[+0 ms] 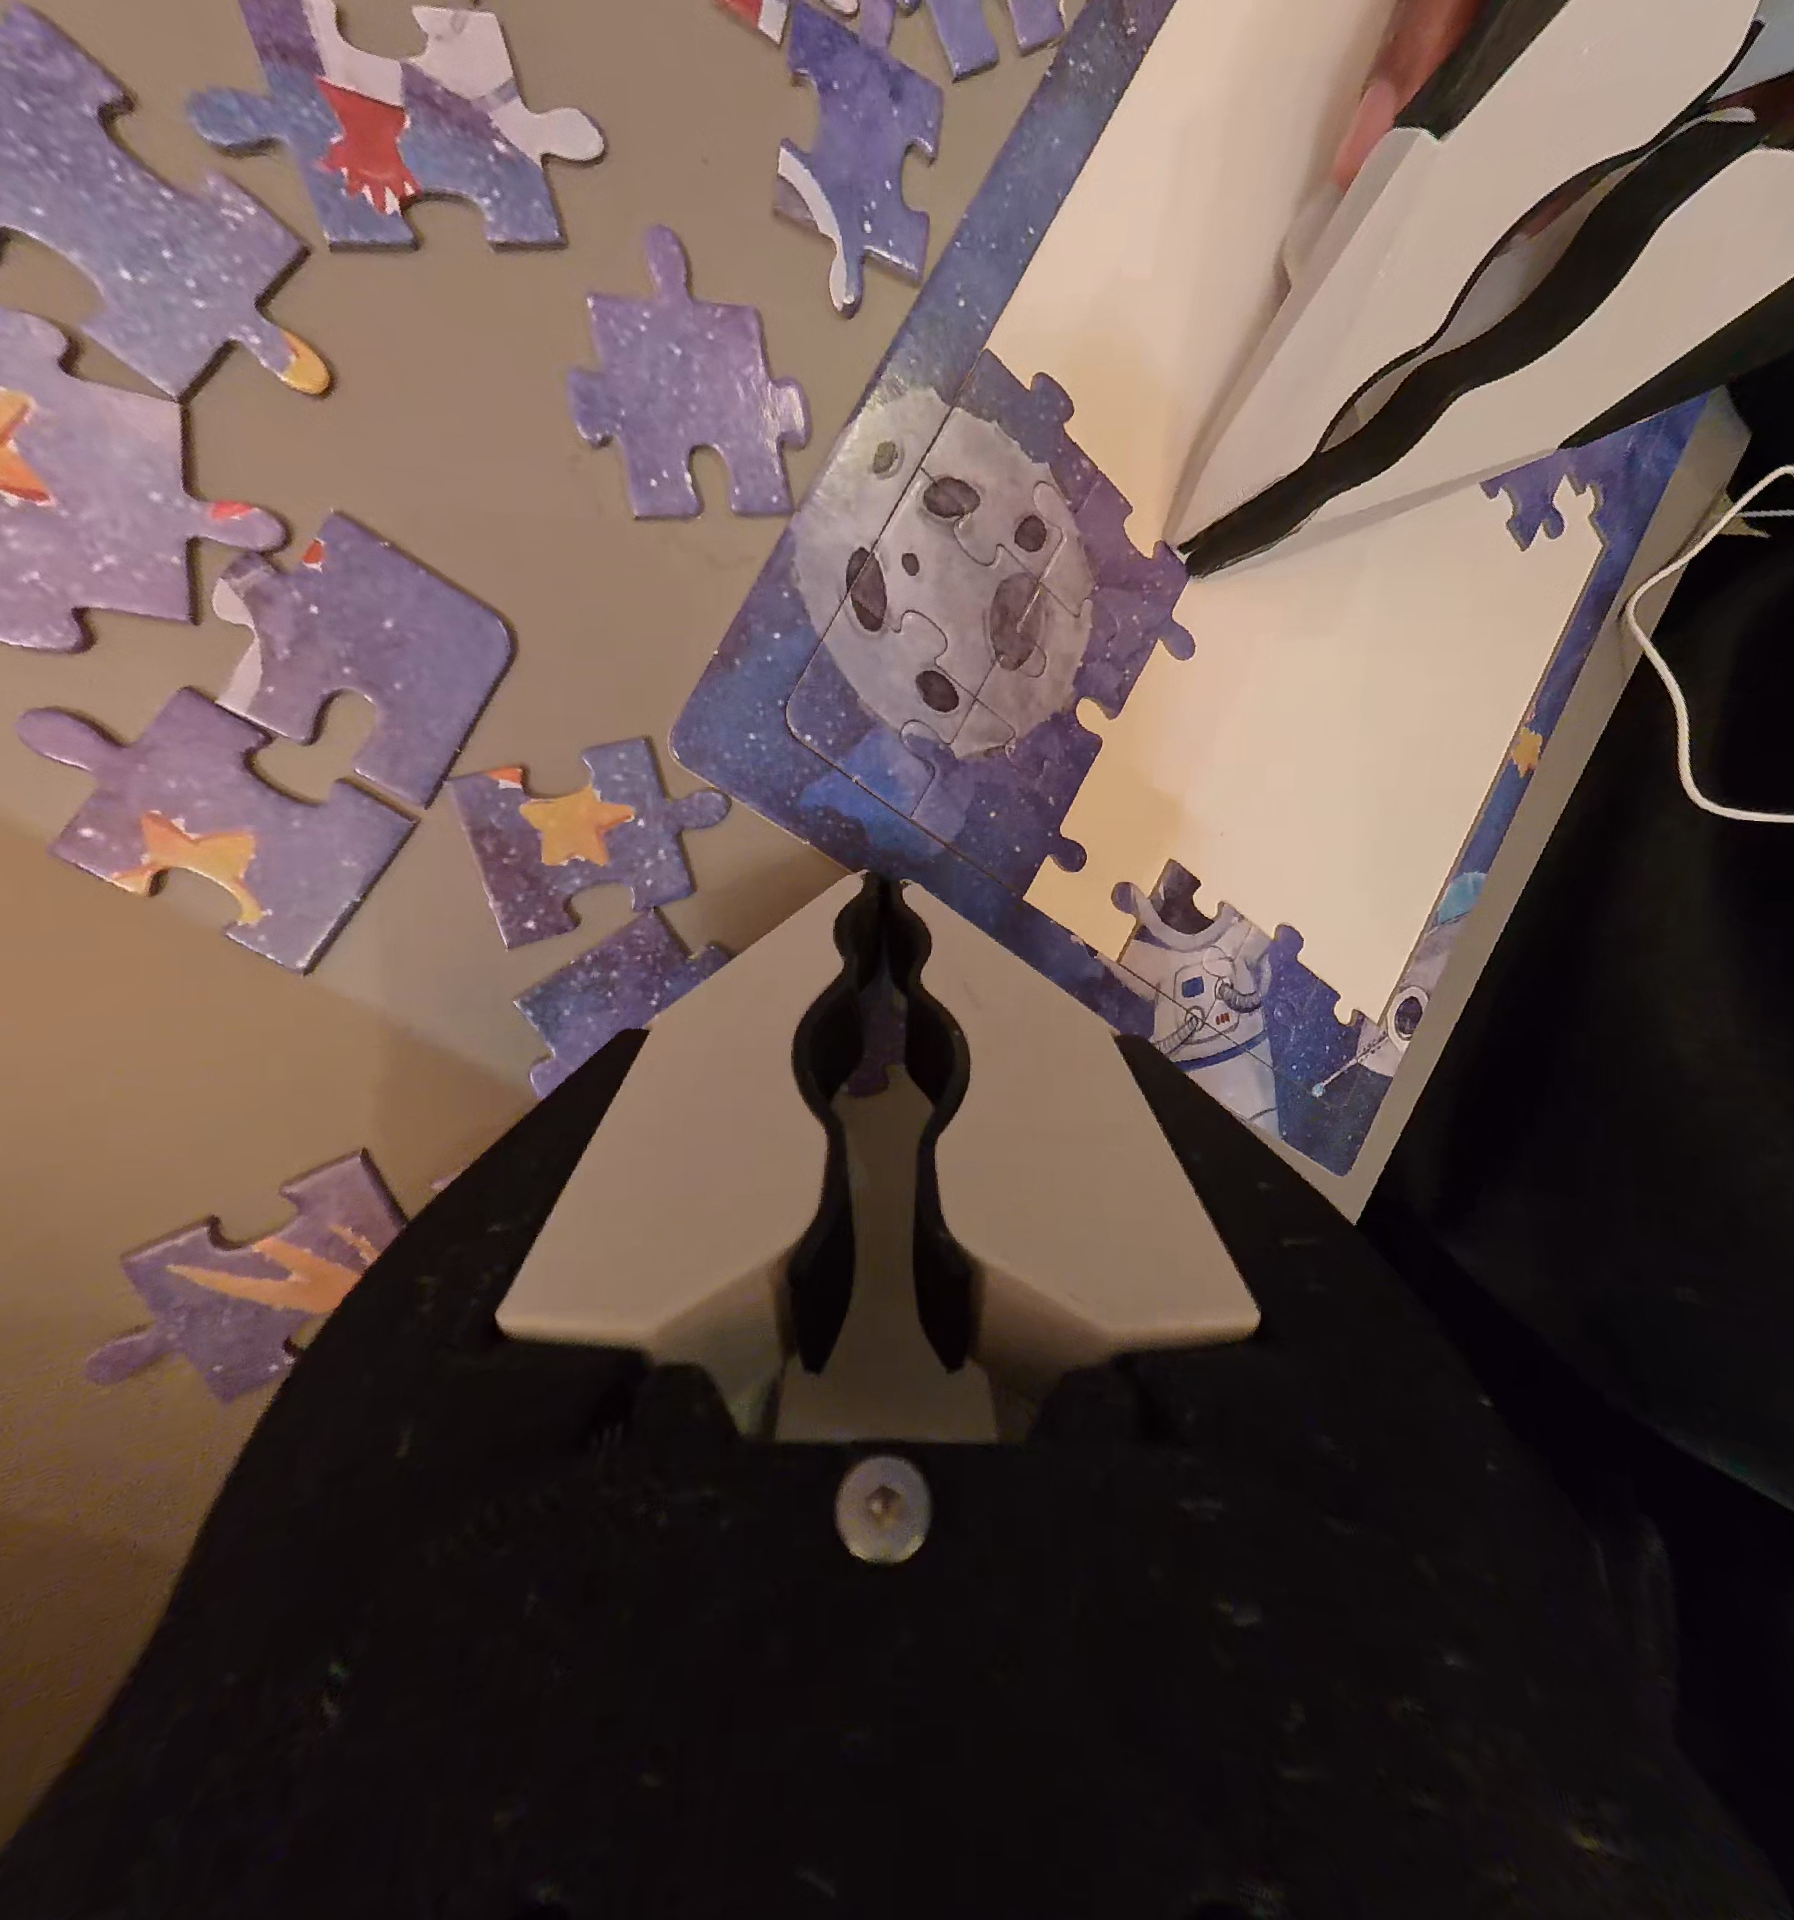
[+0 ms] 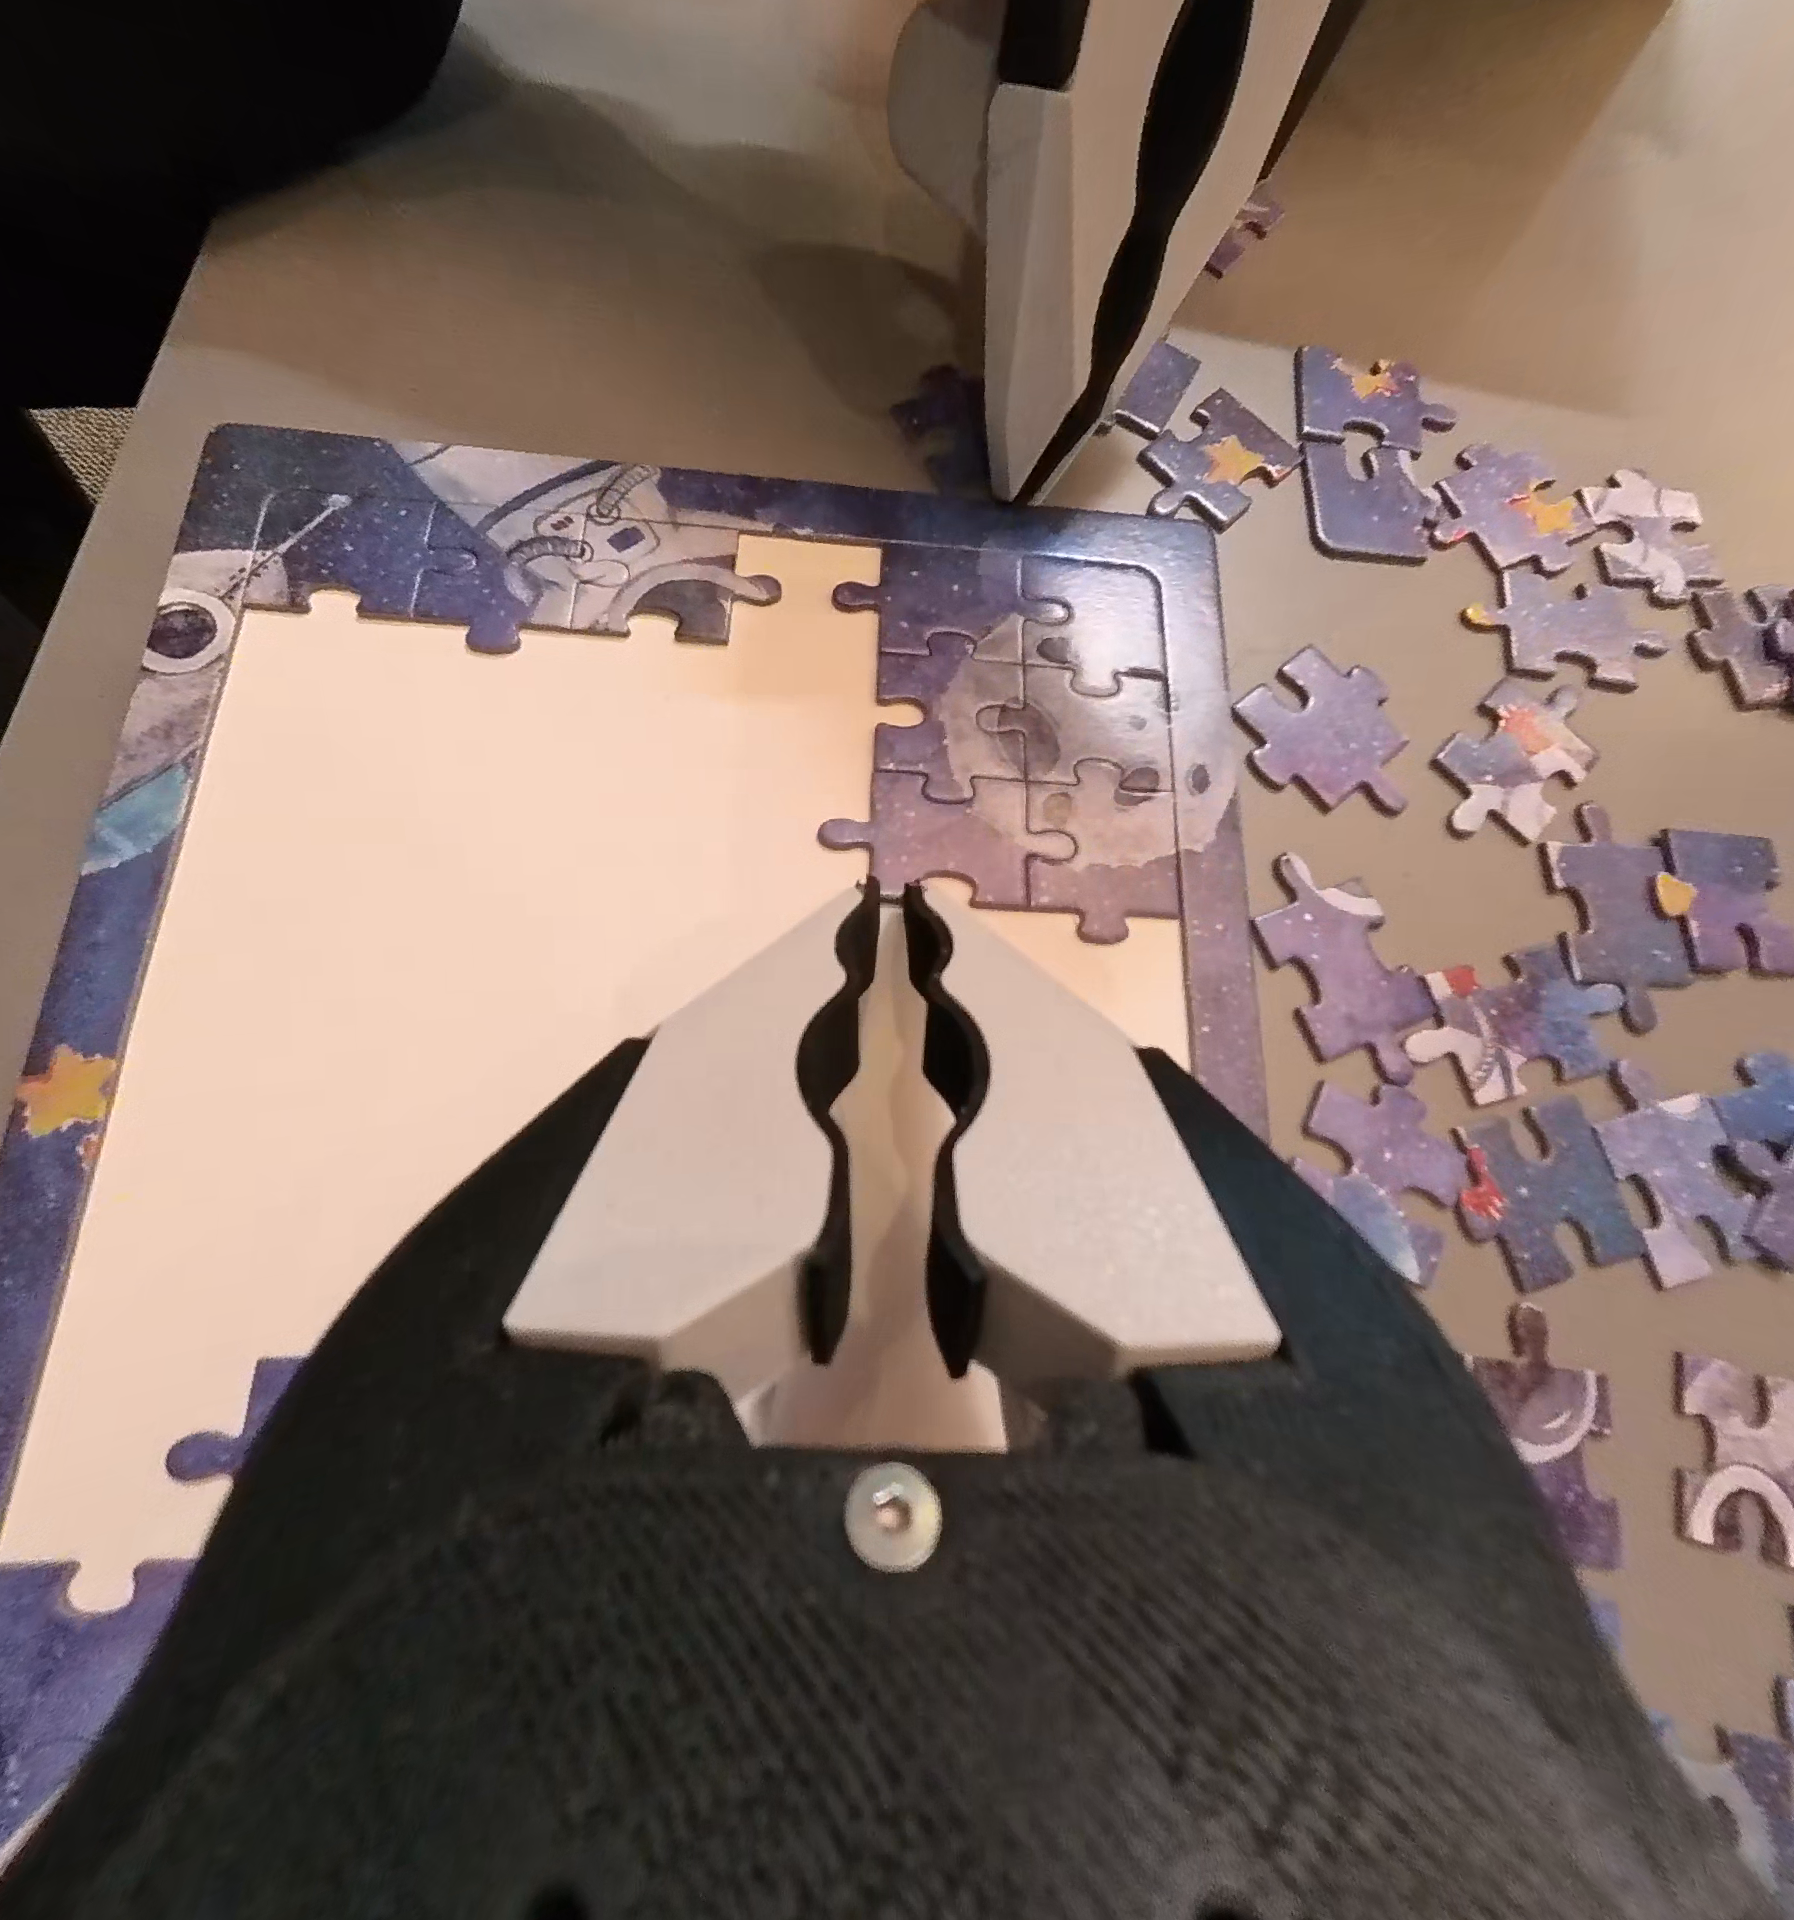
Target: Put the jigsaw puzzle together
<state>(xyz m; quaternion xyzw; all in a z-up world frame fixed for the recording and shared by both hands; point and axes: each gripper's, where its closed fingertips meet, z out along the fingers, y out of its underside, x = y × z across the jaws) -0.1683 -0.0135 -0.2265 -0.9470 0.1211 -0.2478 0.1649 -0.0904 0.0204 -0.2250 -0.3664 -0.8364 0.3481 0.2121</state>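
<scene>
A puzzle tray with a starry blue border (image 1: 758, 665) lies on the table, and its cream base (image 2: 508, 883) is mostly bare. A block of joined moon pieces (image 1: 955, 582) fills one corner and also shows in the right wrist view (image 2: 1049, 727). Astronaut pieces (image 2: 581, 540) line the far edge. My left gripper (image 1: 885, 883) is shut, with its tips at the tray's outer border; it also shows in the right wrist view (image 2: 1023, 488). My right gripper (image 2: 888, 888) is shut with nothing between its tips. It rests on the base against the moon block's edge, as the left wrist view (image 1: 1194, 551) also shows.
Several loose purple puzzle pieces (image 1: 690, 416) lie scattered on the tan table beside the tray, on the right in the right wrist view (image 2: 1324, 743). One piece (image 1: 602, 997) lies just under my left fingers. A white cord (image 1: 1682, 727) and dark cloth (image 1: 1651, 1039) lie past the tray's far side. The tips of one gripper are about 9 cm away from the tips of the other.
</scene>
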